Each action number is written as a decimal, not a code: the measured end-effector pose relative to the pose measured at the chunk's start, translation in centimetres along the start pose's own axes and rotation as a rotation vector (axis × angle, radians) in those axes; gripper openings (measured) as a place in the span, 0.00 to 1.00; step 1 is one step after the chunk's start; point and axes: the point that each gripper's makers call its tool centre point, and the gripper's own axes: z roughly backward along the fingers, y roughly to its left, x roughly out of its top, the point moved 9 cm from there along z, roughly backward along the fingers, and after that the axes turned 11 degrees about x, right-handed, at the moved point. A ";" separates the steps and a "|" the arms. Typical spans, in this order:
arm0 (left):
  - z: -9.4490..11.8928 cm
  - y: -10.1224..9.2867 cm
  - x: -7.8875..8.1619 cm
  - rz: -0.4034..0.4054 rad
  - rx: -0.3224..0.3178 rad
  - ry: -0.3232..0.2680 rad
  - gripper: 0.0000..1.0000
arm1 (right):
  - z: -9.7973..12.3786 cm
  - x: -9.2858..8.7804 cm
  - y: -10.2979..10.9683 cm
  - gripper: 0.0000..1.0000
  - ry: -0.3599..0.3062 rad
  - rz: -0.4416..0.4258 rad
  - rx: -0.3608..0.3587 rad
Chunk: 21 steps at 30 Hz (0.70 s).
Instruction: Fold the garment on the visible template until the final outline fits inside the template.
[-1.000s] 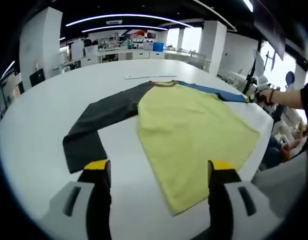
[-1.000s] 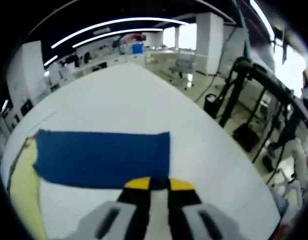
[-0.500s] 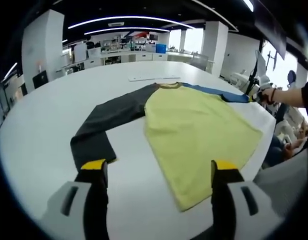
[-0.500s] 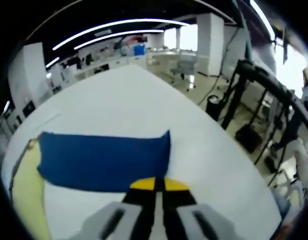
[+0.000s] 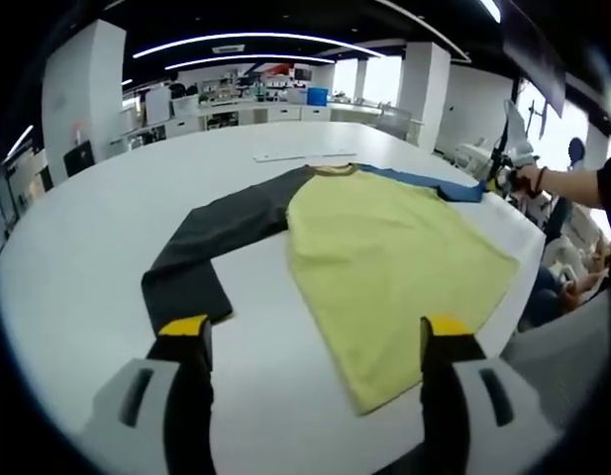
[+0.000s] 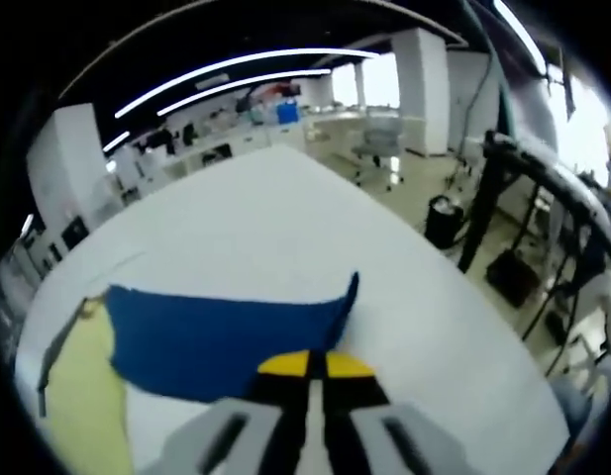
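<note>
My right tool (image 6: pixel 307 364) is clamped on the blue sleeve (image 6: pixel 226 332), lifting its cuff off the white worktop (image 6: pixel 285 218). My left tool (image 5: pixel 313 332) hangs apart above the yellow shirt (image 5: pixel 384 262), near its dark sleeve (image 5: pixel 211 247).

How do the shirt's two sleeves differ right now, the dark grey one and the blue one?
The dark grey sleeve lies flat on the white table, bent partway along; the blue sleeve runs straight, its cuff corner lifted. The left gripper hangs open near the grey sleeve's cuff without gripping it; the right gripper is shut on the blue sleeve's cuff. Both join the same yellow shirt body.
</note>
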 end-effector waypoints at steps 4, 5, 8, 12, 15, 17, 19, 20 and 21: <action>0.2 -0.1 0.2 0.004 0.000 -0.007 0.84 | 0.4 0.7 2.1 0.00 -0.029 -0.009 0.044; 0.2 -0.1 0.1 0.004 0.000 -0.007 0.84 | 0.4 0.9 2.4 0.00 -0.034 -0.014 0.052; 0.3 -0.1 0.0 0.001 -0.001 -0.007 0.85 | 0.0 1.6 2.6 0.00 -0.045 -0.003 0.074; 0.5 -0.1 -0.2 0.007 -0.003 -0.010 0.85 | -0.7 2.6 3.3 0.00 -0.045 0.029 0.099; 0.6 0.0 -0.3 0.016 -0.006 -0.020 0.86 | -0.2 2.8 4.7 0.00 -0.038 0.064 0.114; 0.6 0.1 -0.4 0.016 -0.009 -0.025 0.87 | -1.0 3.4 4.8 0.00 -0.035 0.086 0.125; 0.7 0.0 -0.2 0.015 -0.009 -0.028 0.87 | -0.5 3.5 5.6 0.00 -0.039 0.098 0.136; 0.7 0.0 -0.2 0.015 -0.009 -0.027 0.87 | -0.6 3.8 5.7 0.00 -0.040 0.103 0.141; 0.6 0.4 -0.6 0.017 -0.010 -0.025 0.87 | -0.9 4.2 5.9 0.00 -0.039 0.112 0.147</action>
